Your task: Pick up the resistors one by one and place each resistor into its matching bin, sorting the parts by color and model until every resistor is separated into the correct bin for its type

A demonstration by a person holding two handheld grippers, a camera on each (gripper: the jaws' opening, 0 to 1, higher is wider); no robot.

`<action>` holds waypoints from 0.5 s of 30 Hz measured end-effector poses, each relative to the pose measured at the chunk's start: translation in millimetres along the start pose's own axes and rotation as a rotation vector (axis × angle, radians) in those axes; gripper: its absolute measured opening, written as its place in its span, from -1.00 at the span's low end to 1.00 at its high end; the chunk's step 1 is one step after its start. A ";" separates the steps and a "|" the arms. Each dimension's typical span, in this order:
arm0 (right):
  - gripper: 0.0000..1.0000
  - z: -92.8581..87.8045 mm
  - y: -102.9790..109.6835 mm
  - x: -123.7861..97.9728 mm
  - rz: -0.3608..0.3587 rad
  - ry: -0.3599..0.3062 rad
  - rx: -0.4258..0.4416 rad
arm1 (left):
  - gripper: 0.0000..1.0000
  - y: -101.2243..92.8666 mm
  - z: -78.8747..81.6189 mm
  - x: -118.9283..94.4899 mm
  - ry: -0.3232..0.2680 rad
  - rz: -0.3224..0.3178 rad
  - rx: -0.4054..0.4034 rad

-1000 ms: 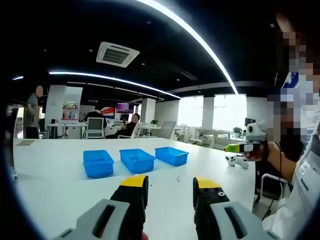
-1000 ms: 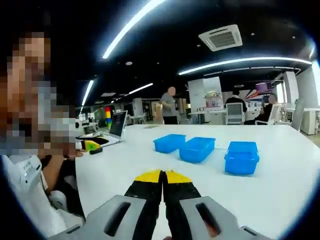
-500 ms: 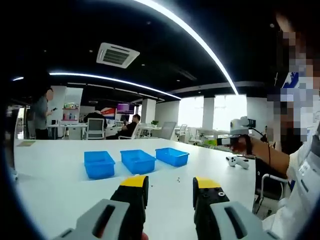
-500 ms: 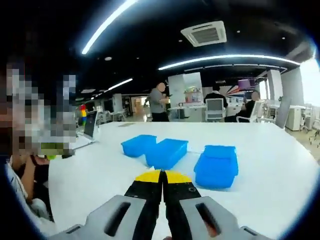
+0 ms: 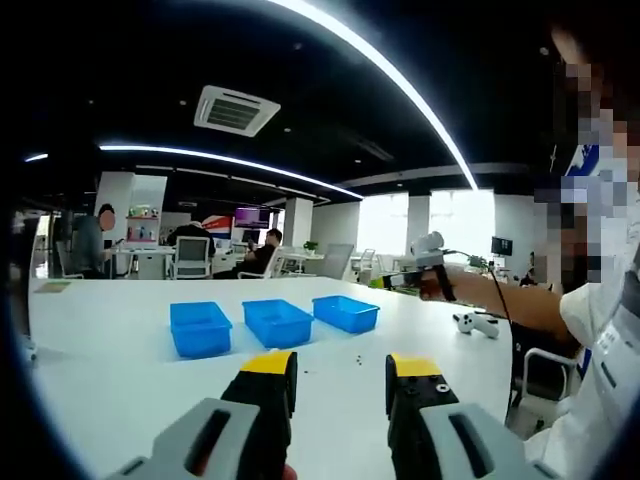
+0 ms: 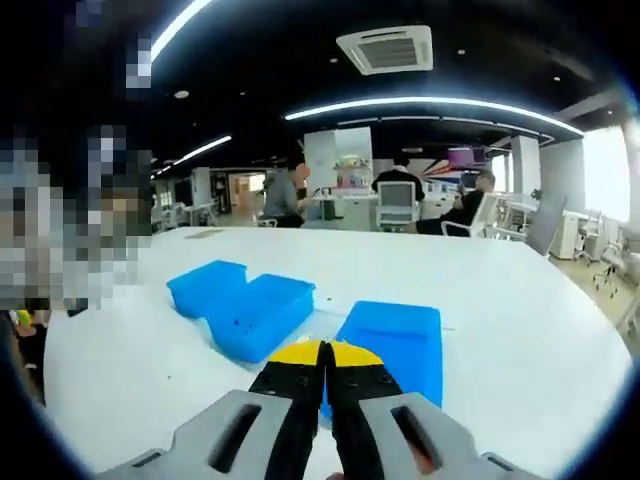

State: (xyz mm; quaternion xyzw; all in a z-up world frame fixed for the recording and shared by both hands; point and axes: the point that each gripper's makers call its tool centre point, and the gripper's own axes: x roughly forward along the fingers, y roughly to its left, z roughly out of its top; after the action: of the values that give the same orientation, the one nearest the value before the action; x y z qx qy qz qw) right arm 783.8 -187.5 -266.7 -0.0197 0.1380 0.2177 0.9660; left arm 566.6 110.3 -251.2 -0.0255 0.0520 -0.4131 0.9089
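Three blue bins stand in a row on the white table (image 5: 120, 340): left bin (image 5: 200, 328), middle bin (image 5: 278, 322), right bin (image 5: 346, 312). A few tiny dark resistors (image 5: 358, 357) lie loose on the table in front of them. My left gripper (image 5: 342, 368) hangs low over the near table, open, with nothing between its yellow-tipped jaws. My right gripper (image 5: 420, 270) is held out in a hand above the table at the right. In the right gripper view that gripper (image 6: 322, 352) is shut, just above the nearest bin (image 6: 395, 340), with the other bins (image 6: 262, 312) (image 6: 208, 285) beyond.
A white game controller (image 5: 472, 322) lies on the table at the right. A person's arm (image 5: 520, 305) reaches in from the right. Beyond the table's far edge are desks, chairs (image 5: 190, 255) and seated people (image 6: 400, 190).
My right gripper has swung from the table's side in over the bins, which now loom large in its view. The left gripper has held still and open. A background person has walked.
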 end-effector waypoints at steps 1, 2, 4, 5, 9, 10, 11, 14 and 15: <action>-0.93 2.2 -5.3 12.1 -0.010 0.003 -0.005 | -0.26 -0.5 -0.1 0.2 0.000 -0.001 0.000; -0.93 1.6 -7.8 17.0 -0.019 0.009 -0.005 | -0.26 -1.0 -0.4 0.4 0.001 -0.003 0.000; -0.93 -3.0 -10.3 17.1 -0.029 0.021 -0.013 | -0.26 -2.1 -0.8 0.8 0.003 -0.007 0.001; -0.93 -3.6 -17.7 24.0 -0.037 0.029 -0.017 | -0.26 -2.2 -0.7 0.9 0.002 -0.006 0.001; -0.93 -7.5 -34.7 33.5 -0.073 0.040 -0.011 | -0.26 -2.0 0.3 -0.3 -0.001 -0.004 0.001; -0.93 -6.8 -41.8 36.5 -0.088 0.035 0.006 | -0.26 -1.9 0.6 -0.9 -0.003 -0.002 0.001; -0.92 -7.5 -44.3 36.8 -0.099 0.035 0.013 | -0.26 -1.9 0.7 -1.2 -0.004 -0.001 0.001; -0.85 -11.1 -48.4 34.7 -0.138 0.044 0.045 | -0.26 -1.8 0.7 -1.3 -0.005 0.001 0.000; -0.69 -11.1 -52.7 34.1 -0.149 0.049 0.041 | -0.26 -1.8 0.6 -1.2 -0.005 0.000 -0.001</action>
State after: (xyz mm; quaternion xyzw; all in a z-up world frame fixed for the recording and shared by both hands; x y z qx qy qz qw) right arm 832.9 -222.1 -287.9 -0.0157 0.1643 0.1417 0.9761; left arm 564.5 110.0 -250.3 -0.0269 0.0496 -0.4128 0.9091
